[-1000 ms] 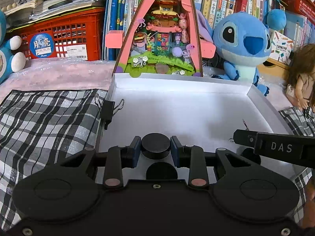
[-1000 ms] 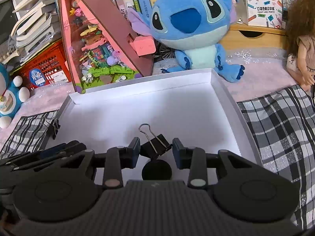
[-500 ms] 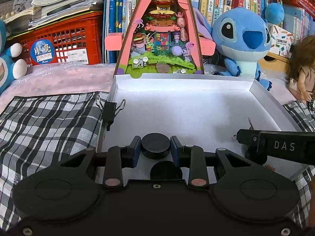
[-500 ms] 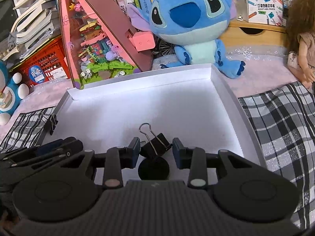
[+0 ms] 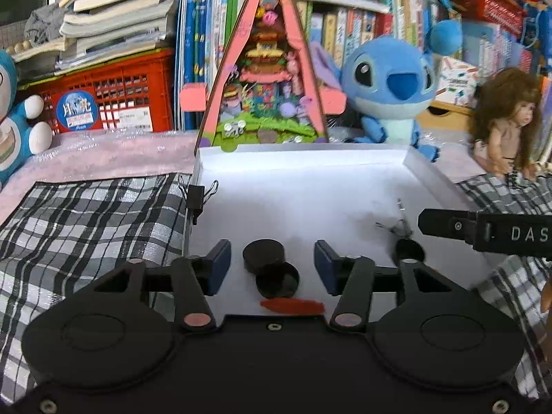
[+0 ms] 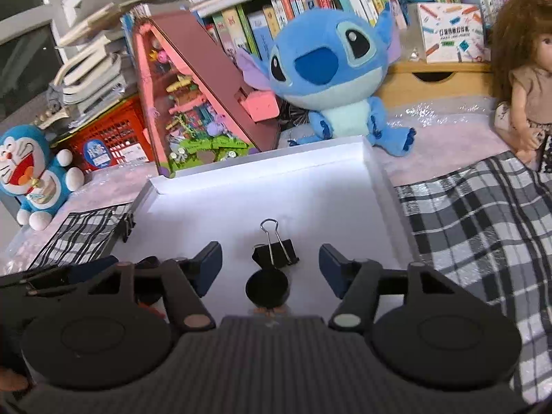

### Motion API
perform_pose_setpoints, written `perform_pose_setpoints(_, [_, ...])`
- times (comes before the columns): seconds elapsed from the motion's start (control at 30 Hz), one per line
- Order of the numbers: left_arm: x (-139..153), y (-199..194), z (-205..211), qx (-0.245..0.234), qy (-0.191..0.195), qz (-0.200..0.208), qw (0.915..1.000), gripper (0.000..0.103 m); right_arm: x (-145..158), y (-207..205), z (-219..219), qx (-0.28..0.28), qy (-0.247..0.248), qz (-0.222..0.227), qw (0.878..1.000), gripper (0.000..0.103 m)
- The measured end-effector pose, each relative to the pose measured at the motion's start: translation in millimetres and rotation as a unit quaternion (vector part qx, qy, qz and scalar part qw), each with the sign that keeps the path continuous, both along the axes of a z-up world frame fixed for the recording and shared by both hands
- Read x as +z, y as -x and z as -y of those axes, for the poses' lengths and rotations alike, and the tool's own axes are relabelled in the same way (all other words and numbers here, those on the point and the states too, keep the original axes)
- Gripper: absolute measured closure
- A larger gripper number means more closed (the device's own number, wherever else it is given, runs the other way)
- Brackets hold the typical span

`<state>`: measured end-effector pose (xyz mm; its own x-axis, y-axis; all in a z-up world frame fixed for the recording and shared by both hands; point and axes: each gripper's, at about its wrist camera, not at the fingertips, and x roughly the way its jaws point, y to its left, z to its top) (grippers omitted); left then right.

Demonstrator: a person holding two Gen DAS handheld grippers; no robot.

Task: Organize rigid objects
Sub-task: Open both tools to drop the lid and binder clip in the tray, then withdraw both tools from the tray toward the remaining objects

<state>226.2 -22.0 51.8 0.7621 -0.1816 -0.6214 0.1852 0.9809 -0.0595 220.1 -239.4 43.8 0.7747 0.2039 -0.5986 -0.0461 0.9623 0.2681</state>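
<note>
White tray (image 5: 310, 172) lies between plaid cloths | left gripper (image 5: 272, 265) jaws opening, black puck (image 5: 264, 254) loose between them, overlapping another disc (image 5: 277, 280) | right gripper (image 6: 269, 265) jaws opening, binder clip (image 6: 275, 253) free on tray | only left view shows red sliver (image 5: 292, 306)

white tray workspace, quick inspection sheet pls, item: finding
surface: white tray on plaid cloth
job's things: black puck and binder clip lie in the tray, each between pads, untouched
clutter: second clip on the tray's left wall; red bit near the front
grippers: left tongs and right tongs opening, holding nothing
cables: nothing seen
surroundings: blue plush, doll, books, red crate
</note>
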Motion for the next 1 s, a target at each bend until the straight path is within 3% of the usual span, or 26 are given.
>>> perform_pose_setpoints(0.27, [15.4,49.0,2.0,-0.037,0.001,0.031,0.9989,0.030,12.4,46.2,3.5,0.035,0.018,0.039,0.998,0.017])
perform_pose_setpoints(0.73, [9.4,130.2,4.4,-0.074,0.009,0.062,0.9953,0.024,14.7,125.9,6.2,0.057,0.062,0.097,0.992,0.011])
perform_pose_setpoints(1.0, [-8.3,163.6,-0.7,-0.077,0.018,0.053,0.9955,0.023,1.3,155.3,5.6,0.058,0.081,0.104,0.989,0.009])
